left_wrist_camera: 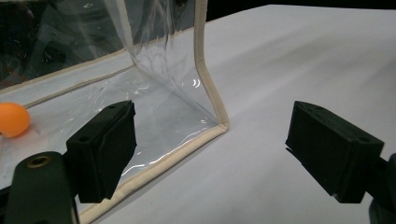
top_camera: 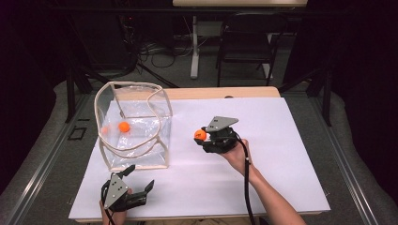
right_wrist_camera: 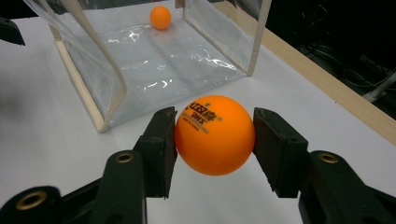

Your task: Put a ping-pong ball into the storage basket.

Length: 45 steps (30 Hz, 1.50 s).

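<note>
The right gripper [right_wrist_camera: 215, 135] is clamping an orange ball [right_wrist_camera: 215, 134] between its fingers, just above the white surface [top_camera: 263, 187], near the clear bag [top_camera: 133, 124]. The ball's dark print is showing "DHS" under a small emblem. A second orange ball [top_camera: 124, 126] is lying inside the bag. The left gripper [left_wrist_camera: 210, 149] is resting near the bag's corner, its fingers spread and holding nothing.

Ball in grip: orange ball [right_wrist_camera: 215, 134], round, black print on top, pressed between the two black jaws of the right gripper [right_wrist_camera: 215, 140], above the white table, right of the bag.
Second ball: orange ball in the bag [top_camera: 124, 126], on its floor.
Bag: clear plastic bag [top_camera: 141, 140], cream edges, upright, open on top, left side of the table.
</note>
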{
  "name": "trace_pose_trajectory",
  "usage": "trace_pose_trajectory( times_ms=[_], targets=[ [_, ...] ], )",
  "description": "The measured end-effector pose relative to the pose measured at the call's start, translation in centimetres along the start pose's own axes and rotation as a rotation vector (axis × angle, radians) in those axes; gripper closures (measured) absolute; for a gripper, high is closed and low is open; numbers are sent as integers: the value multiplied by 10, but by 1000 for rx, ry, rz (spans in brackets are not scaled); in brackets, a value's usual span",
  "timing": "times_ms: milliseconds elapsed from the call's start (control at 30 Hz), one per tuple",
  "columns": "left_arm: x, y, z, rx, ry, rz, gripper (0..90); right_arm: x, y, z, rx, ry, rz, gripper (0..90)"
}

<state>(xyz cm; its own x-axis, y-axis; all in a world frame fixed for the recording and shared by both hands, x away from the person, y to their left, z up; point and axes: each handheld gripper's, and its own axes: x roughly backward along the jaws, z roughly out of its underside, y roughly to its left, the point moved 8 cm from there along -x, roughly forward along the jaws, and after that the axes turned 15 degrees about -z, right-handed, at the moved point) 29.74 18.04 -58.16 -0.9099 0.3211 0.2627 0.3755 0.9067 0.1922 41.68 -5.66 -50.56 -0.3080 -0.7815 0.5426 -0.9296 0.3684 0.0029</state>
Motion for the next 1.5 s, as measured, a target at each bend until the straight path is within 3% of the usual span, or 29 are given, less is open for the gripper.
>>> trace_pose_trajectory(
  times_ms=[1500],
  targets=[
    [-1,-1,-1,-2,-1,3,156,21,-3,-43,61,-41,33,509]
  ],
)
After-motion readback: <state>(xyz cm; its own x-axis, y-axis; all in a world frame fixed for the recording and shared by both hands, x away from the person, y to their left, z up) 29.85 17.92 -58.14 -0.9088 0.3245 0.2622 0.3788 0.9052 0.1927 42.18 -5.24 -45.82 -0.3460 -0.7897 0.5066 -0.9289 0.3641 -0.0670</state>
